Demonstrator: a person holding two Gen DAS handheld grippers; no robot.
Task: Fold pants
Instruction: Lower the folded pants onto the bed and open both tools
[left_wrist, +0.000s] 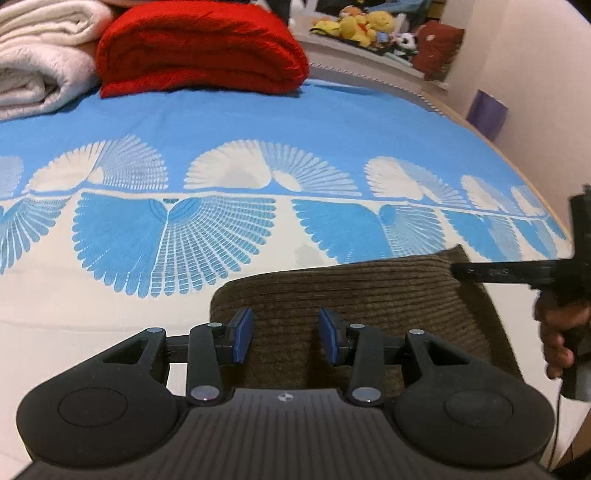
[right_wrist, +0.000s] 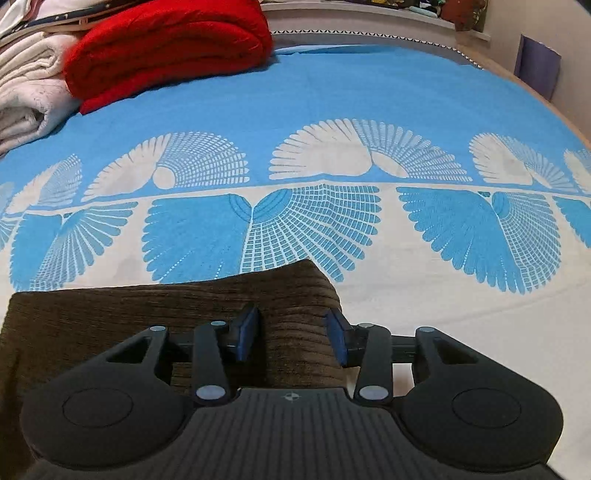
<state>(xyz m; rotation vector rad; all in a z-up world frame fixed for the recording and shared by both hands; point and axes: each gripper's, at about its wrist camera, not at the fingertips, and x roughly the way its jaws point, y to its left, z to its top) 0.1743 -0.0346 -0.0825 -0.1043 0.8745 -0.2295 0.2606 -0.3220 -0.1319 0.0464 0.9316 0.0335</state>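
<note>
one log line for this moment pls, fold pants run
stage: pants folded on bedspread | left gripper: open over pants | right gripper: open over pants | nothing gripped | background: red blanket

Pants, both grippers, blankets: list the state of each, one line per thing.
brown pants: folded, flat on the bedspread
left gripper: open, over the pants
right gripper: open, over the pants
red blanket: folded
white blanket: folded, beside the red one
</note>
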